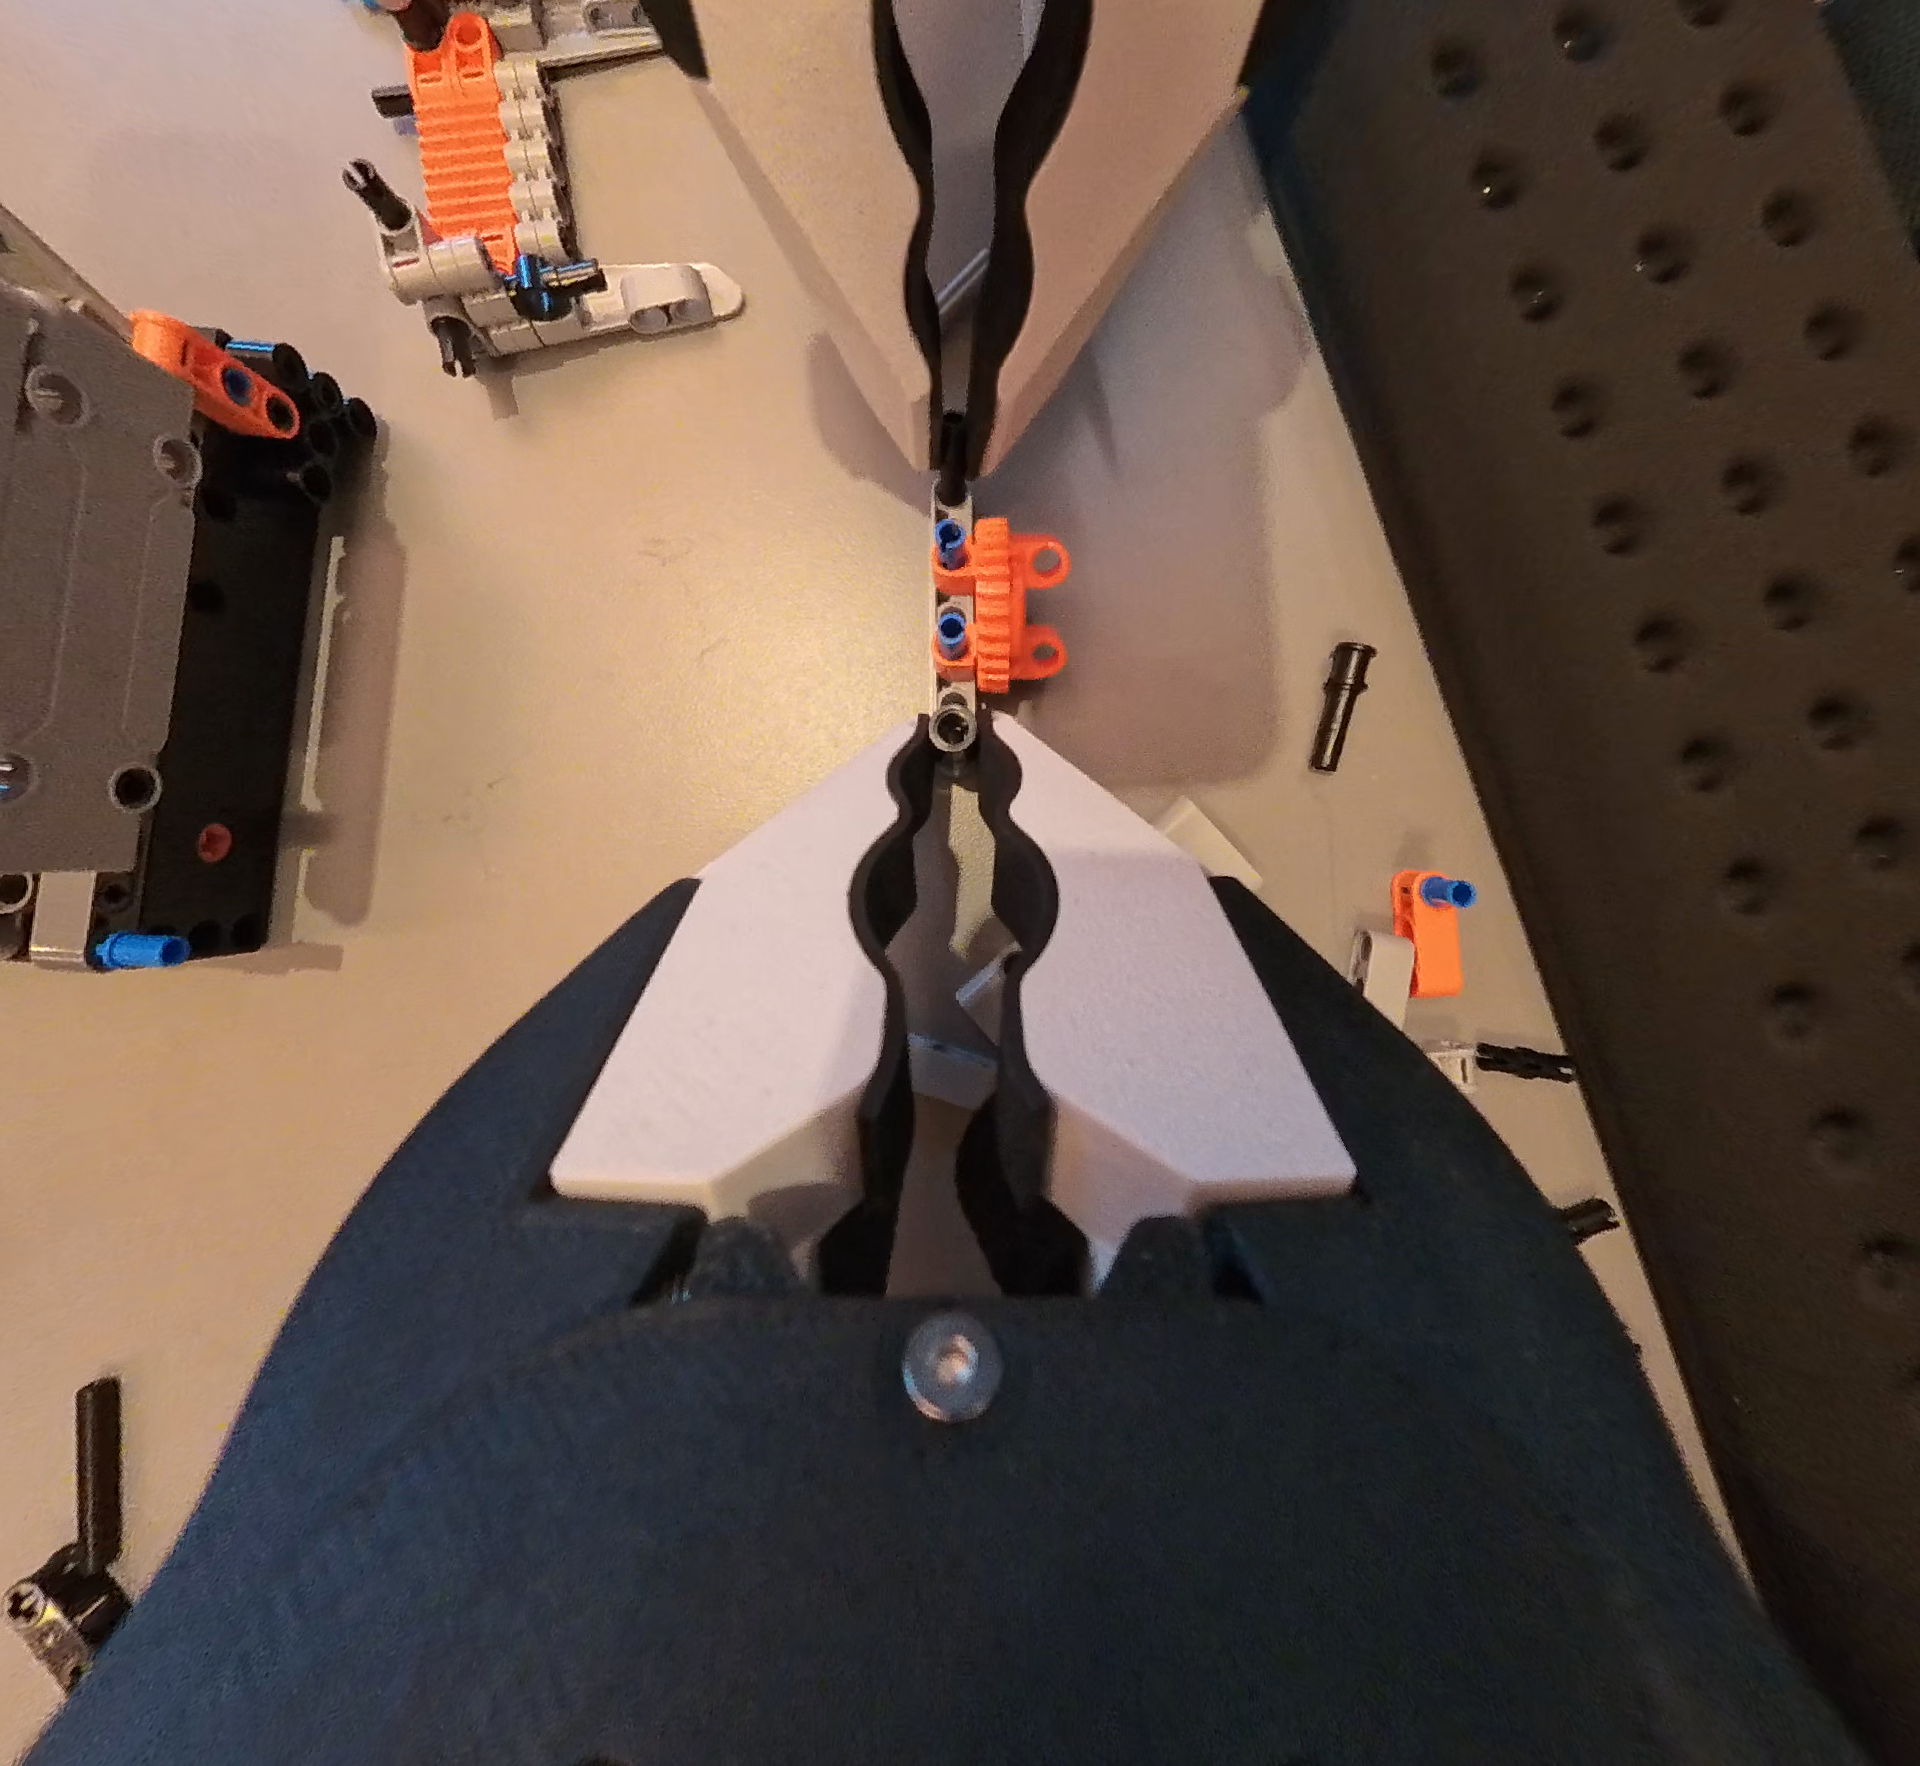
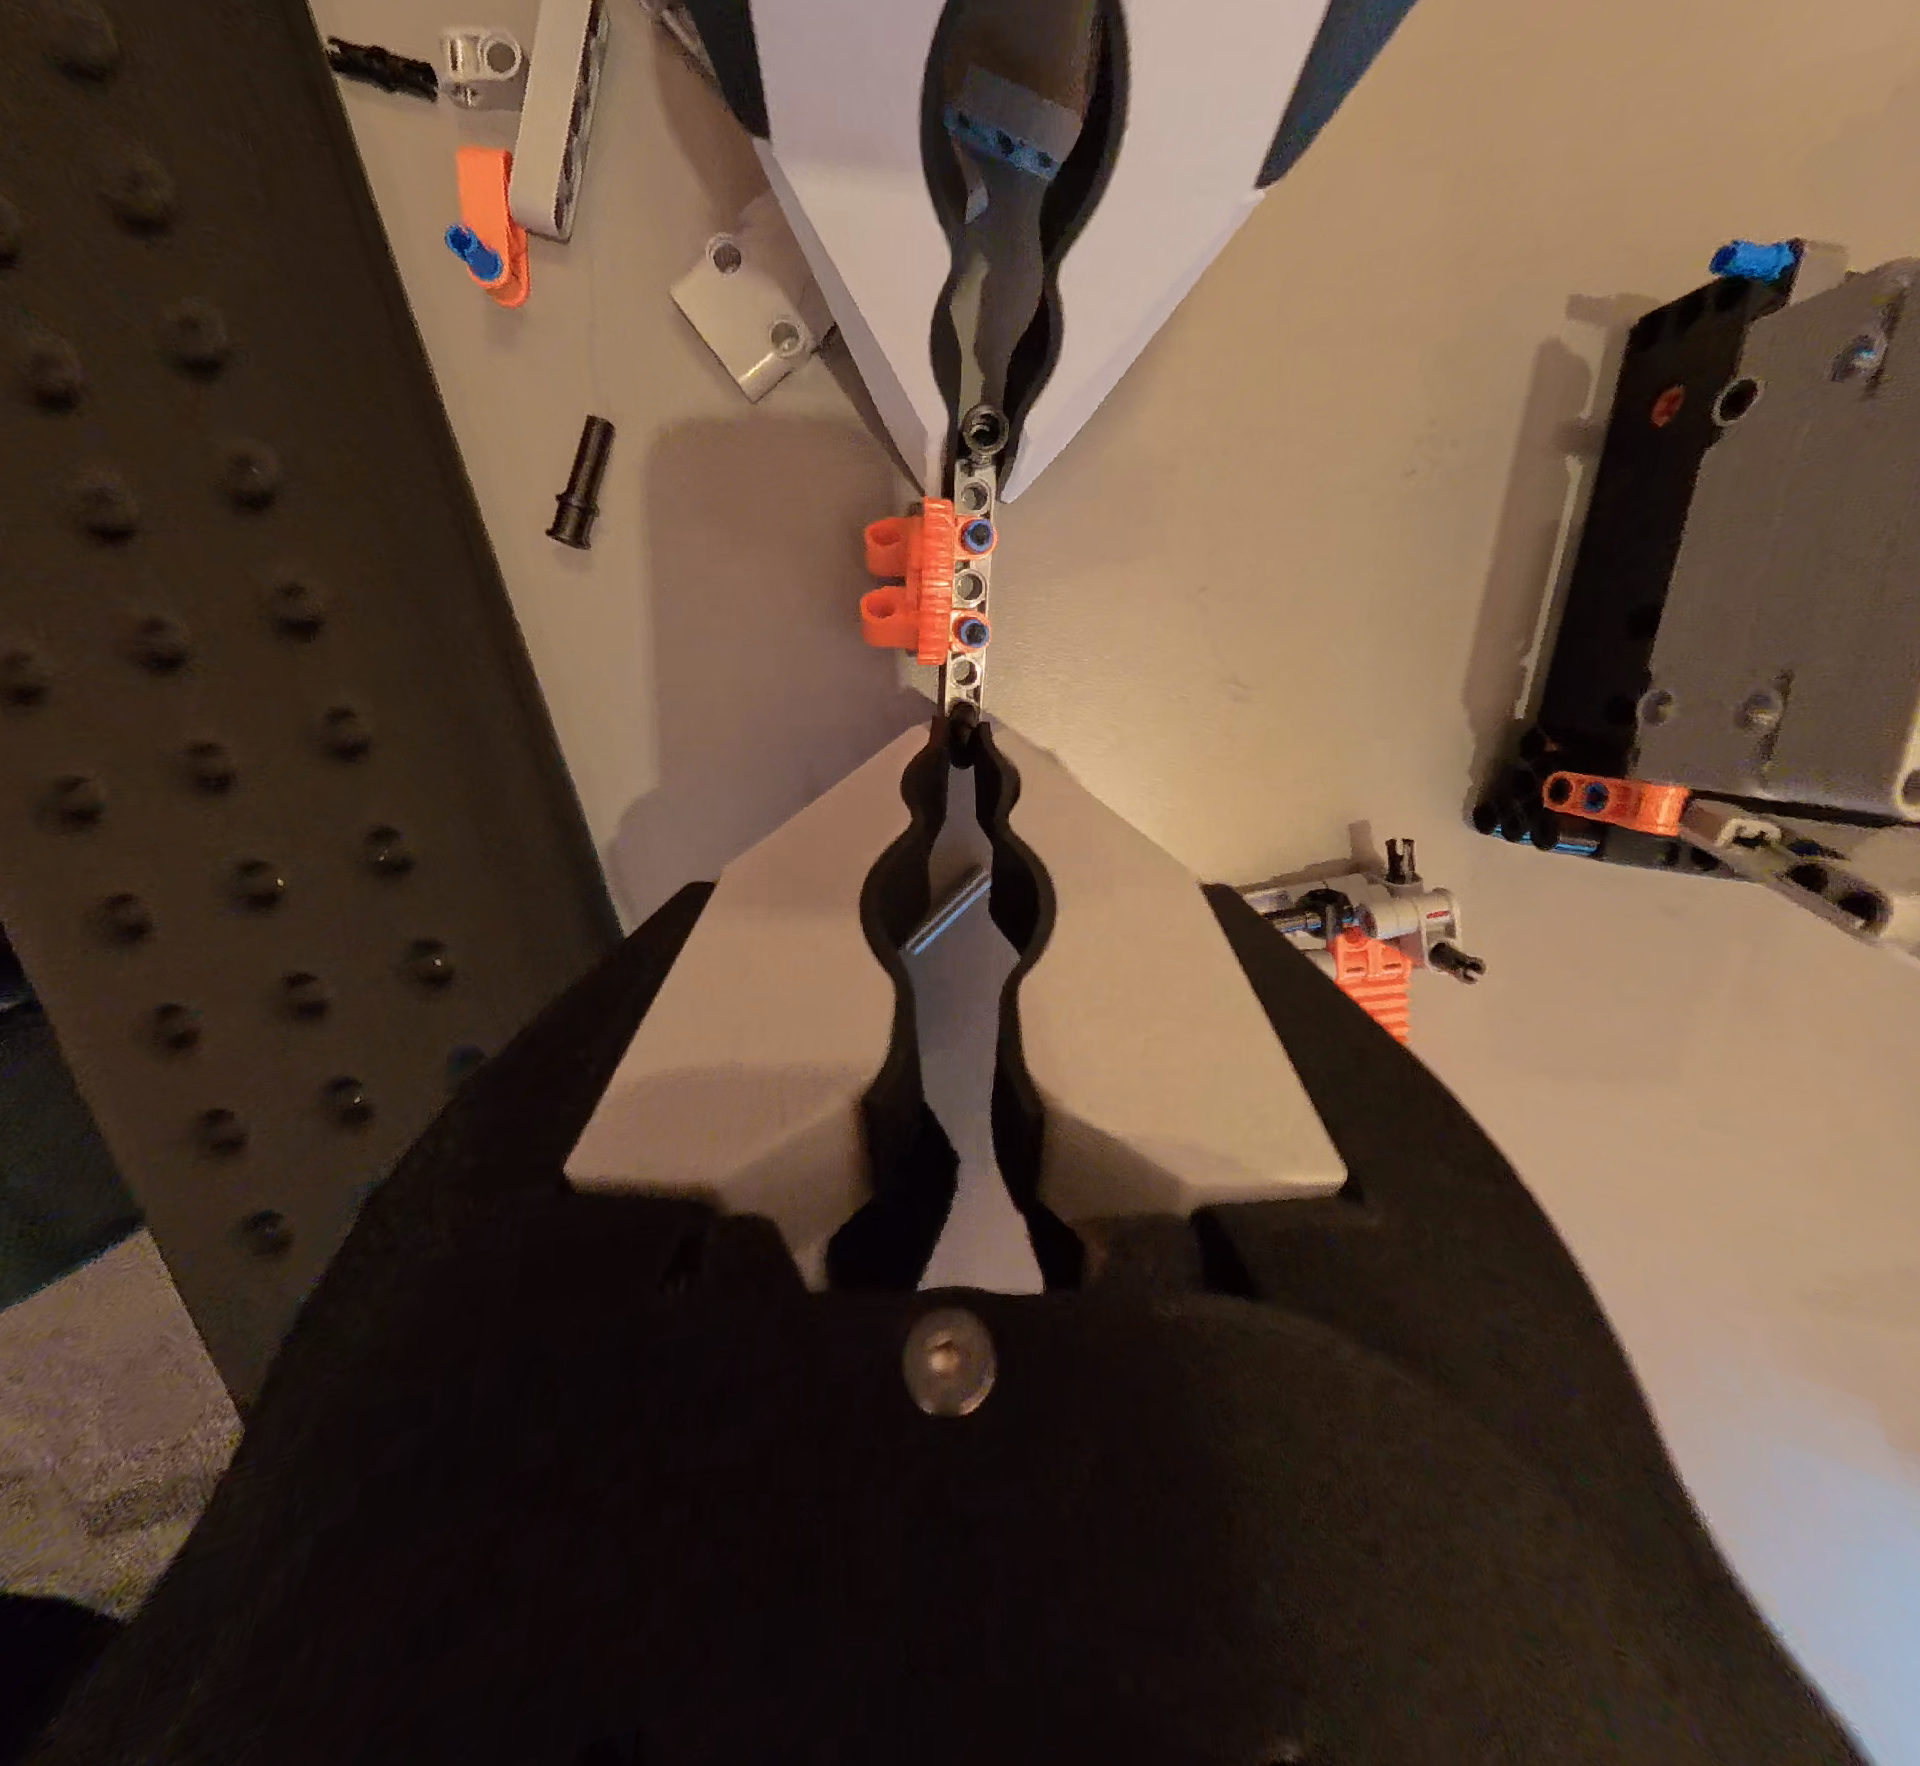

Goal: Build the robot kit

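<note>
Both hand-held grippers, left (image 1: 954, 748) and right (image 2: 964, 742), are pinching opposite ends of a grey beam (image 1: 952, 610), suspending it above the surface (image 1: 644, 573) with its orange gear piece (image 1: 1000, 602) exposed.

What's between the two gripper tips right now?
A grey beam with an orange toothed piece, clamped by left gripper and right gripper; both views.

Grey holed beam with orange toothed piece, pinched at both ends.

The thin grey beam (image 1: 952, 610) spans straight between the two sets of jaws, each end clamped at the fingertips. An orange toothed piece (image 1: 1000, 600) with two looped lugs sits midway along it, fastened by two blue pins (image 1: 949, 534), jutting out to one side.
</note>
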The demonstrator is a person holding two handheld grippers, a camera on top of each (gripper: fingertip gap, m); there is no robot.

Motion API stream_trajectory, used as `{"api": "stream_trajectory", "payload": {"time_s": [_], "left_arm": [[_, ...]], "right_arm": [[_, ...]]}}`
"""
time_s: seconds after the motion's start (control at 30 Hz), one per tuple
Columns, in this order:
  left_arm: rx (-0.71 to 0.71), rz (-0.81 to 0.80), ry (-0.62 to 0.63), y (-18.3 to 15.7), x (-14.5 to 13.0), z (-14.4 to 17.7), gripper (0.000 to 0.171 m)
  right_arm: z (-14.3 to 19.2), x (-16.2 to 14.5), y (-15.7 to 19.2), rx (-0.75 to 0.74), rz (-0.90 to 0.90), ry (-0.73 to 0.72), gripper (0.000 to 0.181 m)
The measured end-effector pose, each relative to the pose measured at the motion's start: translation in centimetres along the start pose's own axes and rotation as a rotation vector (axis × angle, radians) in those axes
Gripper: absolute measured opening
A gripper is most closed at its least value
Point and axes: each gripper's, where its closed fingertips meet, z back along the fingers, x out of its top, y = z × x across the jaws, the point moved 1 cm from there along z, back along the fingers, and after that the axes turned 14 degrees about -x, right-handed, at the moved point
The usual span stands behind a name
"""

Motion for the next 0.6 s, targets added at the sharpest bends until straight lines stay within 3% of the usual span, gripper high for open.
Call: {"api": "stream_trajectory", "payload": {"time_s": [0.6], "left_arm": [[-0.018, 0.016, -0.039, 0.1, 0.05, -0.03, 0.004]], "right_arm": [[0.03, 0.18, 0.18, 0.044, 0.315, 0.144, 0.001]]}}
